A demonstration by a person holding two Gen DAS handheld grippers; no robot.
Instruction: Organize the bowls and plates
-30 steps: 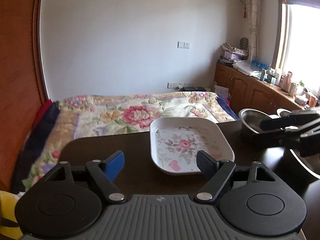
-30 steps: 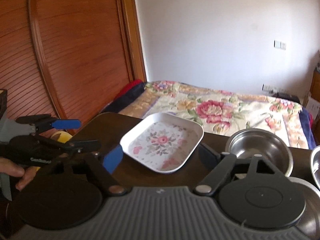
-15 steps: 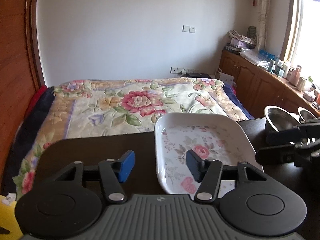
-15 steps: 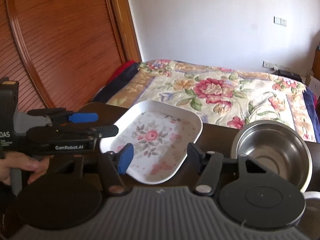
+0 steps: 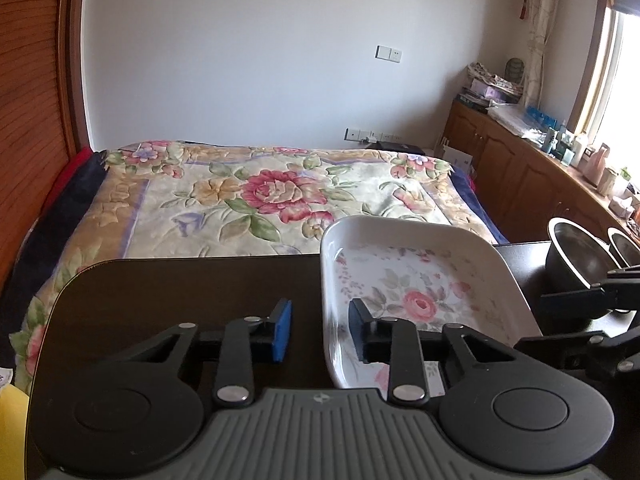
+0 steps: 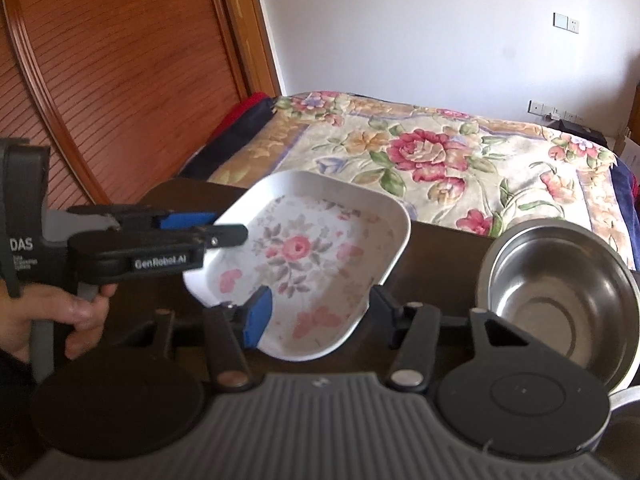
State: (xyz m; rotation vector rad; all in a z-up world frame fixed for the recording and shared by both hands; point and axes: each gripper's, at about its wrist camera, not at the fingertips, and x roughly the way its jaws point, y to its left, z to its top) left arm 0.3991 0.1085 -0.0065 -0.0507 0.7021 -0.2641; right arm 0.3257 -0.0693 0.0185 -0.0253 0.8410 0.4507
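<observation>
The white floral plate [image 5: 420, 280] sits on the dark desk [image 5: 180, 292], its far edge reaching the desk's far rim before the flowered bed [image 5: 260, 196]; the left tongs [image 5: 320, 330] stand released, straddling the plate's left rim, blue-padded finger outside and dark finger over the plate's floor, neither clearly touching it; their base hides the plate's near corner; the right tongs [image 6: 316, 318] are likewise spread apart at the plate's near edge, whether touching it I cannot tell; a steel bowl [image 6: 556, 300] stands just right of the plate, its near side cut off by the tongs' body; beyond it a second bowl [image 5: 626, 246] is cropped at the frame's right edge.
</observation>
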